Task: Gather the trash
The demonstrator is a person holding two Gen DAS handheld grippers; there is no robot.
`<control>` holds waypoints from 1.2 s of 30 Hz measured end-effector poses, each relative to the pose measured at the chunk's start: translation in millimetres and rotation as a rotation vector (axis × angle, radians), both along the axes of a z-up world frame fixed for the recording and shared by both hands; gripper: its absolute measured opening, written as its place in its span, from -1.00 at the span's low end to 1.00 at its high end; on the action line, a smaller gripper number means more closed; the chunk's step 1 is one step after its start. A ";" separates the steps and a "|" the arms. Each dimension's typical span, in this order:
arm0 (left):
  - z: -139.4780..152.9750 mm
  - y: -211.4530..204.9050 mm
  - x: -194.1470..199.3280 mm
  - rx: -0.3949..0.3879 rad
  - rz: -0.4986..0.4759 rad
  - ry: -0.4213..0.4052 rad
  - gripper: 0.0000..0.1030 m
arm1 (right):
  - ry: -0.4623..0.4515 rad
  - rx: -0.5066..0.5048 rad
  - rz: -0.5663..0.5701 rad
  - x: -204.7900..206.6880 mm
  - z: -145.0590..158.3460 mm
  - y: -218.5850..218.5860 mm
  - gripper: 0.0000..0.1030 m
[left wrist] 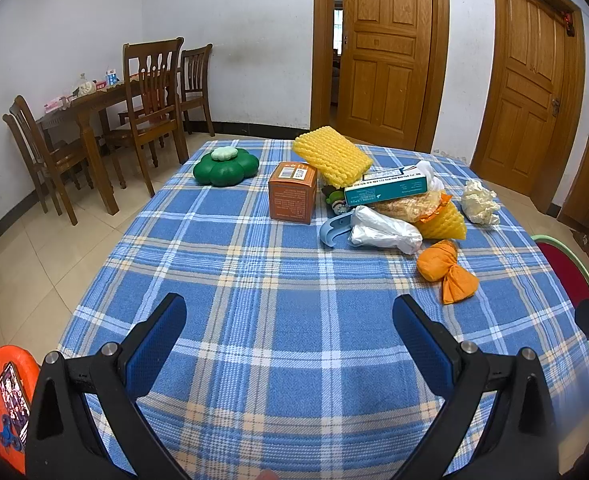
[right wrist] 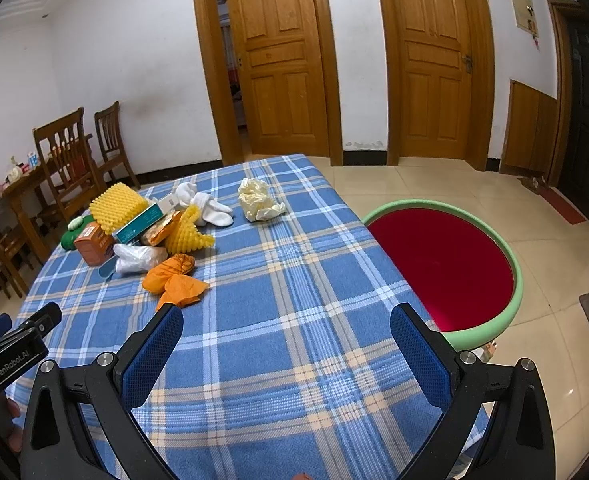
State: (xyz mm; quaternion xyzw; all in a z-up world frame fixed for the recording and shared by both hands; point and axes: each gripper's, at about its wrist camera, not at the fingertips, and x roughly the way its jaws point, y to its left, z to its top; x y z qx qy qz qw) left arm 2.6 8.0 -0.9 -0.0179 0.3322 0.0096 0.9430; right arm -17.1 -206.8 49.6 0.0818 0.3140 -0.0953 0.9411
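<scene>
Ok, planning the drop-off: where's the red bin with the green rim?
The red bin sits on the floor off the table's right edge in the right wrist view, just ahead of the open right gripper.

right claw (right wrist: 286,344) gapes empty above plaid tablecloth (right wrist: 278,280), trash pile (right wrist: 150,232) far-left

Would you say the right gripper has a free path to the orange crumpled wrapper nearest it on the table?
Probably yes. The right gripper is open and empty, and only bare checked tablecloth lies between it and the orange wrapper, which sits at the near edge of the trash pile with nothing resting on top.
</scene>
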 end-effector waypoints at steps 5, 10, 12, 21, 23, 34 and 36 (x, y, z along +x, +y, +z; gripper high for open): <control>0.0 0.0 0.0 0.000 0.000 0.000 0.97 | 0.001 0.000 0.001 0.2 0.2 -0.6 1.00; 0.1 0.3 -0.3 0.001 0.000 0.000 0.97 | 0.002 0.002 0.000 0.0 0.4 -0.9 1.00; -0.1 0.0 -0.1 0.000 -0.001 0.000 0.97 | 0.002 0.002 -0.001 0.7 1.2 -1.8 1.00; 3.3 5.4 2.7 0.003 0.006 0.007 0.97 | 0.007 0.017 0.005 0.9 -4.0 0.0 1.00; 6.1 7.7 5.6 0.003 0.005 0.008 0.97 | 0.004 0.019 0.012 1.7 -3.2 0.7 1.00; 18.9 8.8 36.9 0.026 -0.021 0.009 0.97 | 0.017 0.031 0.012 29.2 0.8 -9.2 1.00; 18.9 7.4 48.5 0.021 -0.034 0.018 0.97 | 0.031 0.036 0.000 38.7 0.1 -11.7 1.00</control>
